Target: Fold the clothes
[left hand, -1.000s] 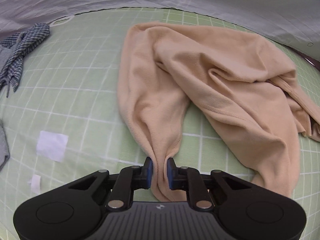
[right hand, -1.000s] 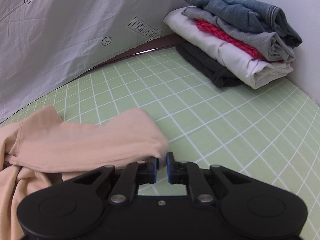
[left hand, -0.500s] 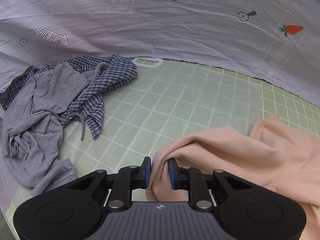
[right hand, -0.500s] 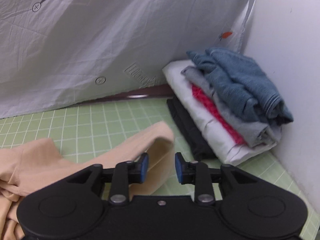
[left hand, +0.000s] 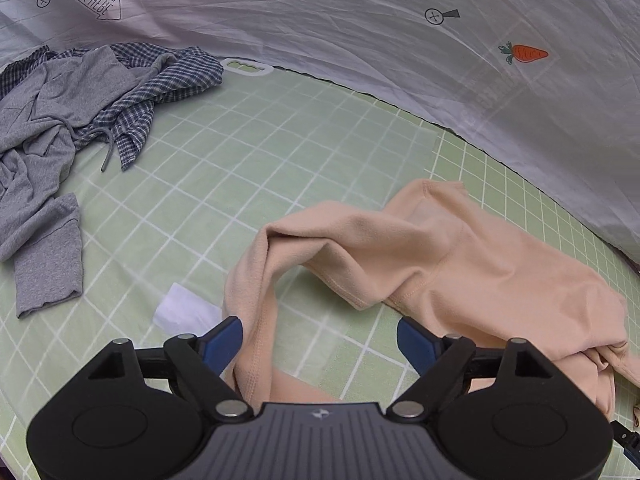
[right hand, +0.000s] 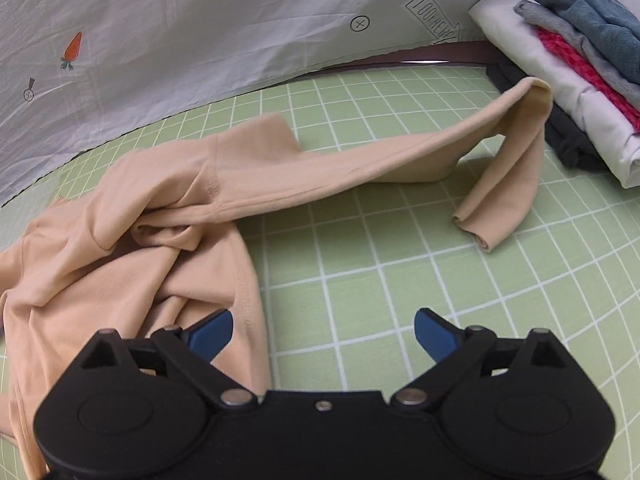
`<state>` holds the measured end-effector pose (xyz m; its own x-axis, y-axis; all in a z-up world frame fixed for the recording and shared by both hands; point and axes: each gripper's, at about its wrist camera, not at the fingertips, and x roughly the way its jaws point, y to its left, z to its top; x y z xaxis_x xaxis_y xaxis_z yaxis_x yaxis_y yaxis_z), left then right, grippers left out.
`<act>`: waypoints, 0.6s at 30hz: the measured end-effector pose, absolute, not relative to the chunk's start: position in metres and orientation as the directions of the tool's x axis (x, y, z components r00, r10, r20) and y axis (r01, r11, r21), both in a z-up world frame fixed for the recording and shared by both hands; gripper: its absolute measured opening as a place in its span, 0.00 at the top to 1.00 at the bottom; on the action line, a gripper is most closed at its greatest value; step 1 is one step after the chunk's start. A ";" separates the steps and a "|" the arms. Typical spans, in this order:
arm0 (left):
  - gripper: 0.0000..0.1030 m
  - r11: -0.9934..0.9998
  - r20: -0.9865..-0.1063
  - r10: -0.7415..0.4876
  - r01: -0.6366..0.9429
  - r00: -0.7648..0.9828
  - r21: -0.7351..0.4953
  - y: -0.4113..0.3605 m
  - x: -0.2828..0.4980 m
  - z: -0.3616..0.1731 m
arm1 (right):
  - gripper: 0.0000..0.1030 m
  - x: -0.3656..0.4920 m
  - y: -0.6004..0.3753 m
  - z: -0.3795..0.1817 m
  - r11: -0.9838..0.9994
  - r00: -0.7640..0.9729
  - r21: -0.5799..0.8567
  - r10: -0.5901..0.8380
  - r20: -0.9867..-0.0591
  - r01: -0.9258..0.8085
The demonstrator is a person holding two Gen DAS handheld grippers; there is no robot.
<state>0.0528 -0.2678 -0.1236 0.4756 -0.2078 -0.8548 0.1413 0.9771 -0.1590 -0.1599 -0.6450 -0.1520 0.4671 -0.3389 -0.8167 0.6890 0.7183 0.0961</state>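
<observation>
Left wrist view: the left gripper (left hand: 320,338) is standing with its jaws spread wide, pinching nothing; a fold of the peach garment (left hand: 460,264) is lying between the blue fingertips (left hand: 222,340), just beside the left one; the rest of the garment is spreading to the right across the green grid mat (left hand: 248,152); a small white paper piece (left hand: 184,310) is lying on the mat just left of the fold; a grey hooded top (left hand: 36,168) and a blue checked shirt (left hand: 160,92) are lying crumpled together at the far left, well apart from the peach garment; a white printed sheet (left hand: 360,20) is rising behind the mat.

Right wrist view: the right gripper (right hand: 322,330) is also standing spread, holding nothing; the peach garment (right hand: 132,240) is lying bunched on the mat (right hand: 400,280) to the left, its edge passing beside the left fingertip; one sleeve (right hand: 508,152) is stretching right and arching up, its cuff resting on the mat; a stack of folded clothes (right hand: 576,60) is sitting in the far right corner, just beside the sleeve's arch.
</observation>
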 end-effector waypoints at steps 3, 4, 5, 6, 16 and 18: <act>0.18 0.968 -0.856 -0.246 0.158 0.456 -0.194 -0.275 0.046 -0.125 | 0.05 -0.154 -0.640 -0.154 0.737 0.472 0.099 -0.318 -0.822 0.669; 0.18 0.966 -0.857 -0.252 0.166 0.450 -0.197 -0.279 0.043 -0.126 | 0.05 -0.153 -0.639 -0.154 0.740 0.476 0.105 -0.311 -0.823 0.664; 0.18 0.964 -0.858 -0.258 0.180 0.444 -0.197 -0.283 0.041 -0.127 | 0.05 -0.153 -0.638 -0.155 0.741 0.478 0.109 -0.306 -0.823 0.663; 0.17 0.961 -0.859 -0.264 0.196 0.438 -0.195 -0.287 0.038 -0.128 | 0.05 -0.153 -0.639 -0.155 0.741 0.476 0.109 -0.304 -0.825 0.663; 0.17 0.893 -0.871 -0.433 0.245 0.233 -0.378 -0.323 0.024 -0.165 | 0.16 -0.149 -0.631 -0.165 0.767 0.445 0.045 -0.323 -0.835 0.641; 0.17 0.890 -0.878 -0.432 0.255 0.203 -0.379 -0.332 0.023 -0.175 | 0.29 -0.147 -0.627 -0.162 0.796 0.469 0.042 -0.312 -0.826 0.604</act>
<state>0.0226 -0.3317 -0.1750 0.2033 -0.4323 -0.8785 0.2550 0.8896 -0.3788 -0.1467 -0.6268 -0.1621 0.4691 -0.3123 -0.8261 0.6036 0.7962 0.0418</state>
